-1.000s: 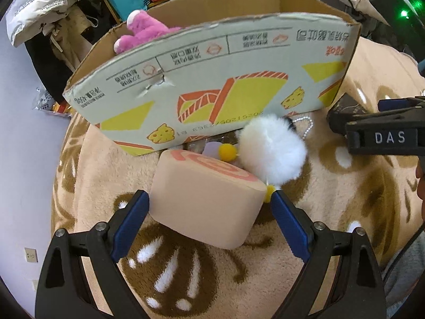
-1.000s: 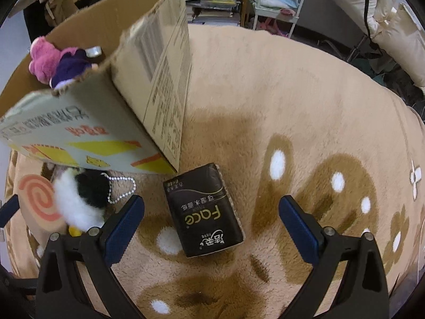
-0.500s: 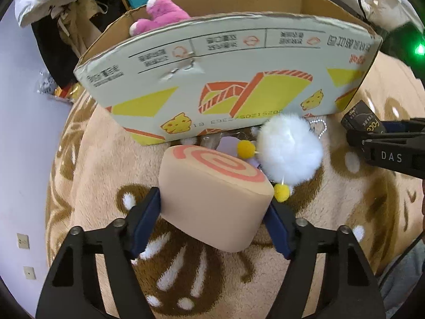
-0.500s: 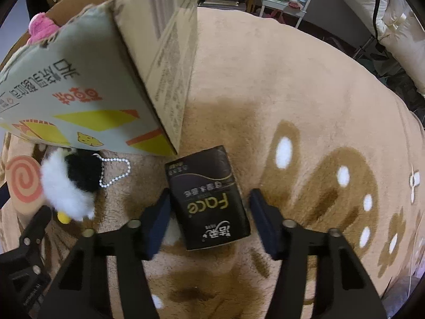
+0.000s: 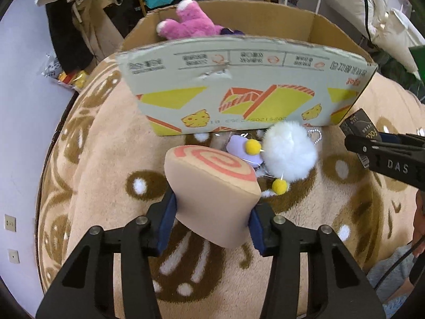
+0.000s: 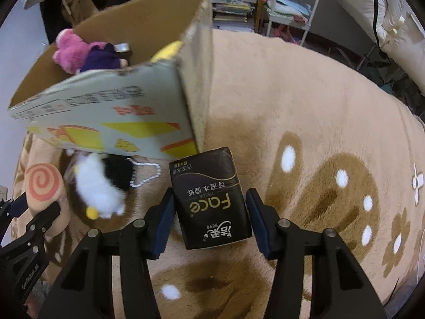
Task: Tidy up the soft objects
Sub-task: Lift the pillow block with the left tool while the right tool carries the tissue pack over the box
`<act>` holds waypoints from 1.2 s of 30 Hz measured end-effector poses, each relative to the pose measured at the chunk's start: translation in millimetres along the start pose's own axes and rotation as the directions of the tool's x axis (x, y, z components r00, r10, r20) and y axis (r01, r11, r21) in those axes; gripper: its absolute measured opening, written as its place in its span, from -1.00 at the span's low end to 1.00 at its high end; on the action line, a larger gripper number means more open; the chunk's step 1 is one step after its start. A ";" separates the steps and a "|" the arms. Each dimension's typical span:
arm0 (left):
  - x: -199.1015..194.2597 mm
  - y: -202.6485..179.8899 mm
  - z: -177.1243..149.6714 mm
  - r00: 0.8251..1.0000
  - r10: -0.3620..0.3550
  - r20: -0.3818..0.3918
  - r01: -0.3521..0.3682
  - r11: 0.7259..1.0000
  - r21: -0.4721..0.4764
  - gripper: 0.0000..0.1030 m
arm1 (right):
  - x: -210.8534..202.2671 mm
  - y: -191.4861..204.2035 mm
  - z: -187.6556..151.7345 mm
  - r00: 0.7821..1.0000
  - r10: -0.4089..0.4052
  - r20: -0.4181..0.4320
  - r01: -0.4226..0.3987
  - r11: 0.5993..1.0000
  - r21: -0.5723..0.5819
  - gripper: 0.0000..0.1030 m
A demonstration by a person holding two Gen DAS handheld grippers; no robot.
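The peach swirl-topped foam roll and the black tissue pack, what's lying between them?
A white-and-black fluffy pompom toy with a bead chain, seen in the right wrist view.

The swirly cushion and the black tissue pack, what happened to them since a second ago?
Both tools closed in: the left tool now squeezes the swirly cushion; the right tool has closed around the black tissue pack. The cardboard box and white pompom stayed put.

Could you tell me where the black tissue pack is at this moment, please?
In the right wrist view the black tissue pack sits centrally between the right gripper fingers, just below the cardboard box corner, with the white fluffy toy to its left.
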State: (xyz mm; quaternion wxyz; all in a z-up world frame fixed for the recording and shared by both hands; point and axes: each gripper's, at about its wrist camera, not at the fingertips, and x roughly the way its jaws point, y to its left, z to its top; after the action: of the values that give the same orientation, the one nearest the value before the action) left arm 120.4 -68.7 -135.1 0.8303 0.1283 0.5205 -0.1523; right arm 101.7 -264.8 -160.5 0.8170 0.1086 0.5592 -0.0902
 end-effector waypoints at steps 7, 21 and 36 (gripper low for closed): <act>-22.2 9.1 -3.0 0.999 0.002 0.047 0.000 0.999 -0.042 -0.11 | -28.7 6.9 -11.2 0.997 0.043 0.064 -0.044 0.999 0.004 0.08; -73.8 20.0 1.4 0.981 -0.003 0.195 0.017 0.998 -0.065 -0.11 | -86.1 12.6 -9.4 0.964 0.097 0.250 -0.088 0.995 -0.045 0.08; -140.6 18.5 18.8 0.883 0.087 0.461 -0.063 0.996 -0.066 -0.10 | -144.8 11.3 -3.6 0.850 0.177 0.496 -0.165 0.984 -0.068 0.08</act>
State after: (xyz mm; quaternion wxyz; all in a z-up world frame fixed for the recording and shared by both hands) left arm 85.2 -41.9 0.9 0.9388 0.0878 0.3053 -0.1335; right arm 49.7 -249.2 -25.8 0.9397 0.1214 0.3177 -0.0358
